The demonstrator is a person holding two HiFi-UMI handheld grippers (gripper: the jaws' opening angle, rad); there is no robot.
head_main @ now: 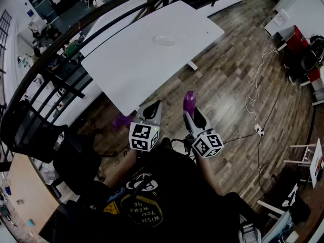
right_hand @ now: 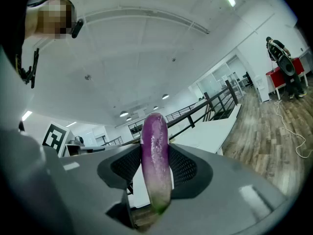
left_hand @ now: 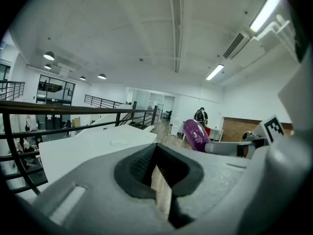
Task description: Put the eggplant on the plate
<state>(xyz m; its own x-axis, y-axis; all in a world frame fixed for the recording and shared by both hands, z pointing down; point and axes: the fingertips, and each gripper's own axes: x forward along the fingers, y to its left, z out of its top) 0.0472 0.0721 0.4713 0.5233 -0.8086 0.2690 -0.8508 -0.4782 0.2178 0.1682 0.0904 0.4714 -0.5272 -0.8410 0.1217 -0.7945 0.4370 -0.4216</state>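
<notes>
A purple eggplant (head_main: 189, 103) stands upright between the pads of my right gripper (head_main: 191, 113), which is shut on it above the wood floor, short of the white table (head_main: 147, 59). In the right gripper view the eggplant (right_hand: 155, 131) fills the gap of the right gripper (right_hand: 155, 150), green end towards the camera. A pale round plate (head_main: 164, 40) lies near the table's far side, also seen as a faint plate (left_hand: 119, 142). My left gripper (head_main: 151, 109) hovers beside the table's near corner; the left gripper (left_hand: 156, 148) has its tips together and holds nothing.
A black railing (head_main: 61, 59) curves past the table's left. A black chair (head_main: 30, 130) stands at the left. A white cable and power strip (head_main: 258, 129) lie on the floor at the right. A small purple object (head_main: 121, 120) shows by the left gripper. A person (left_hand: 200, 115) stands far off.
</notes>
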